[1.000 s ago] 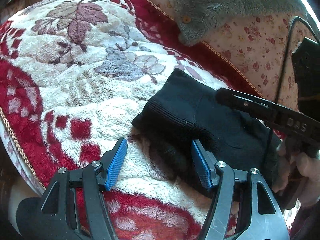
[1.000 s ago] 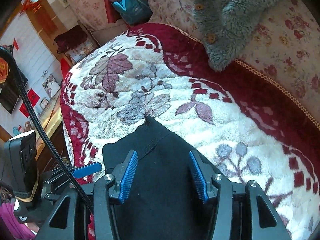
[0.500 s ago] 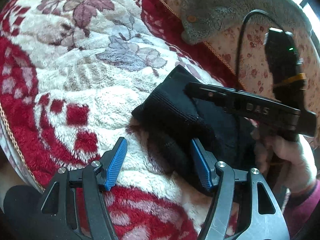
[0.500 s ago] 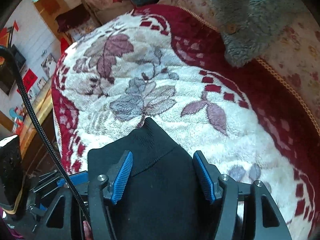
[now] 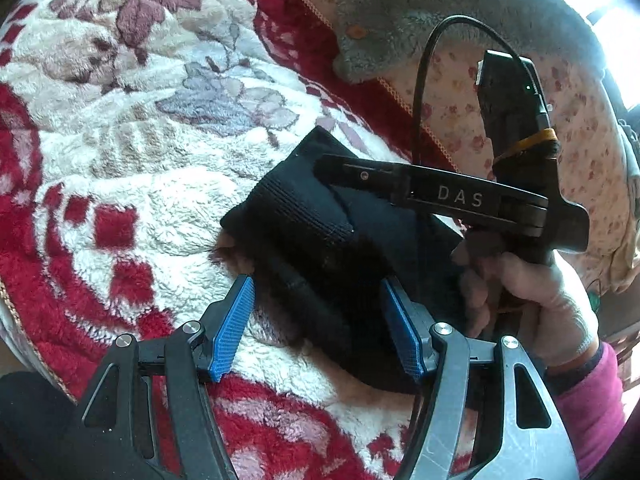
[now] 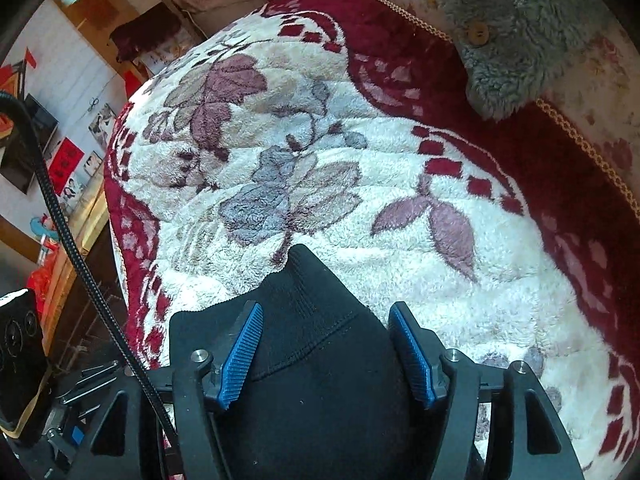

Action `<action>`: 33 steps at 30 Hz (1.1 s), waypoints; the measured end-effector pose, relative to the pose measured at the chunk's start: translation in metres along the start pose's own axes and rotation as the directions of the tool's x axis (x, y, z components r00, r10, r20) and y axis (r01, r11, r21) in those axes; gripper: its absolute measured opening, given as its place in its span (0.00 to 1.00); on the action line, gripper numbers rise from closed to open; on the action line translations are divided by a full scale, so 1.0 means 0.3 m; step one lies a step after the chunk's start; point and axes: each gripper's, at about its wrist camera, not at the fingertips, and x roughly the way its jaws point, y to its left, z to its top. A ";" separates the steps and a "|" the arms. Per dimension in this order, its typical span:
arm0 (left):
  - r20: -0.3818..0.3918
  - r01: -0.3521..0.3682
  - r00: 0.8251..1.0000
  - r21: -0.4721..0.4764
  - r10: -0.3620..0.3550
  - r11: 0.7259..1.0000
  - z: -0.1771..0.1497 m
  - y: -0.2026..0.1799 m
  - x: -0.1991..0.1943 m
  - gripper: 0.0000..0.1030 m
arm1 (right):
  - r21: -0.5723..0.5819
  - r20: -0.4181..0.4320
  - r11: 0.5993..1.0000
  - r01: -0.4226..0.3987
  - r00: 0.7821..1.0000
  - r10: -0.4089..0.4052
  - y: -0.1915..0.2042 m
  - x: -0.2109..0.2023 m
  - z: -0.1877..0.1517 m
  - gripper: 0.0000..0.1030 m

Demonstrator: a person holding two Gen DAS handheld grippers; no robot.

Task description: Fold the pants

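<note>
We see the black pants lying as a compact, bunched bundle on the plush red-and-white flowered blanket, near its front edge. Going from the left: our left gripper hangs just over the near end of the bundle, its blue pads standing wide apart with cloth between them but not pinched. To the right, our right gripper straddles the ribbed band of the pants; its jaws are opening and the pads stand clear of the fabric on both sides.

We judge the pants soft, light and limp, a stretchy knit that will sag and drag on the fuzzy pile rather than slide. The ribbed band and the stitched seam look like the firmest places to pinch; a thick stacked fold may slip out of a shallow bite.

The blanket is deep and soft, so it gives under pressure. Behind it lies a flowered sheet and a grey fleece garment with buttons. Far left, the right view shows a white wall with red decorations.
</note>
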 end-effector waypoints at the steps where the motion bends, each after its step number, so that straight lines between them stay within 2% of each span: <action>1: 0.000 0.013 1.000 -0.016 -0.013 1.000 0.003 0.004 -0.003 0.62 | 0.001 -0.003 1.000 -0.001 1.000 0.001 -0.002 0.003 0.000 0.63; 7: 0.024 0.061 0.998 -0.017 -0.060 0.998 0.010 0.002 -0.034 0.62 | 0.016 -0.007 1.000 -0.023 1.000 0.023 -0.014 0.010 0.001 0.64; 12: -0.022 0.013 1.000 -0.029 -0.014 1.000 0.012 0.001 0.028 0.62 | 0.017 -0.011 0.999 -0.030 0.999 0.031 -0.019 0.015 0.001 0.65; 16: -0.001 -0.014 1.000 0.000 0.014 1.000 0.001 -0.008 0.037 0.63 | -0.003 -0.010 1.000 -0.024 1.000 0.024 -0.010 0.020 0.002 0.65; 18: 0.017 -0.021 1.000 0.016 0.021 1.000 -0.001 -0.014 0.042 0.62 | -0.027 -0.002 1.000 -0.007 1.000 0.007 0.002 0.027 -0.002 0.56; 19: 0.023 -0.032 0.999 0.031 0.032 0.999 -0.003 -0.020 0.044 0.60 | -0.050 0.005 0.999 0.014 1.000 -0.014 0.017 0.030 -0.006 0.53; 21: 0.048 -0.059 0.997 0.071 0.055 0.996 -0.006 -0.037 0.040 0.35 | -0.071 0.026 0.997 0.026 0.999 -0.024 0.030 0.021 -0.010 0.44; 22: 0.051 -0.056 0.997 0.087 0.052 0.995 -0.005 -0.041 0.035 0.31 | -0.068 0.040 0.997 0.030 0.999 -0.028 0.030 0.009 -0.013 0.37; 23: 0.051 -0.046 0.998 0.093 0.041 0.995 -0.002 -0.043 0.028 0.22 | -0.063 0.051 0.998 0.027 0.998 -0.024 0.028 -0.002 -0.016 0.30; 24: 0.049 -0.021 0.999 0.095 0.016 0.995 0.001 -0.046 0.016 0.19 | -0.058 0.069 0.998 0.019 0.998 -0.015 0.028 -0.021 -0.019 0.27; 26: 0.076 -0.010 0.997 0.122 0.001 0.992 0.007 -0.072 -0.021 0.18 | -0.053 0.115 0.999 0.004 0.993 0.002 0.036 -0.071 -0.026 0.21; 30: 0.142 0.024 0.988 0.187 -0.051 0.982 0.013 -0.158 -0.120 0.17 | -0.050 0.216 0.999 -0.004 0.976 0.014 0.069 -0.209 -0.037 0.18; 33: 0.176 0.068 0.978 0.245 -0.113 0.967 0.013 -0.245 -0.193 0.17 | -0.029 0.303 0.999 -0.026 0.952 0.033 0.076 -0.353 -0.052 0.18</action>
